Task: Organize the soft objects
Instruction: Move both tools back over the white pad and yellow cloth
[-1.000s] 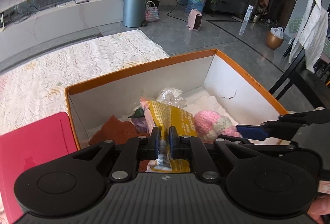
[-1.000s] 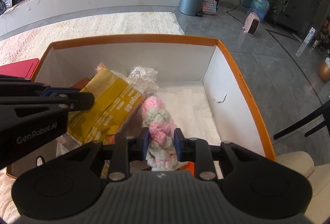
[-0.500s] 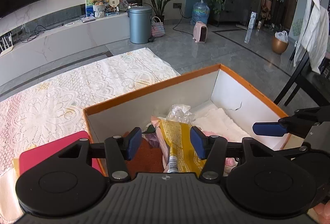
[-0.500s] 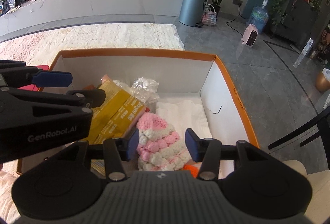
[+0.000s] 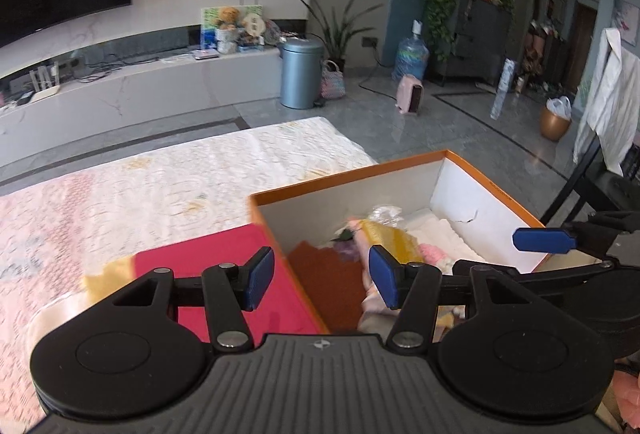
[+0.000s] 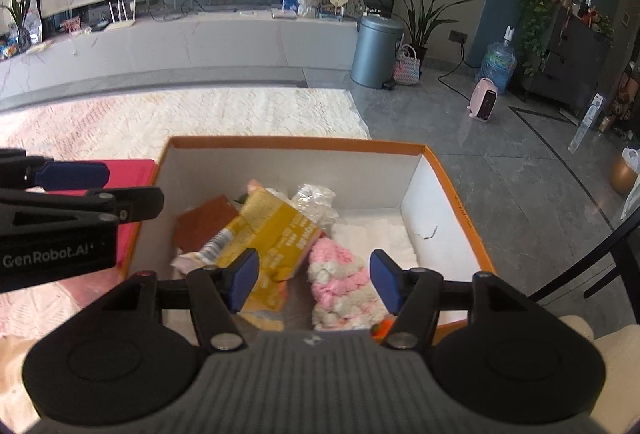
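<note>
standing on a lace cloth [image 6: 240, 114], orange box [image 6: 296, 143]; grey tiled floor [image 6: 500, 162] beyond.

Left claw [image 5: 320, 282] and right claw [image 6: 314, 282] both spread wide, empty, side by side, tilted downward.

Orange item [image 6: 383, 327] mostly hidden behind the right fingers [image 6: 384, 284]

Orange-rimmed box [image 6: 460, 202] white inside; knit [image 6: 340, 282] pink-white striped; packet [image 6: 276, 230] yellow
</note>
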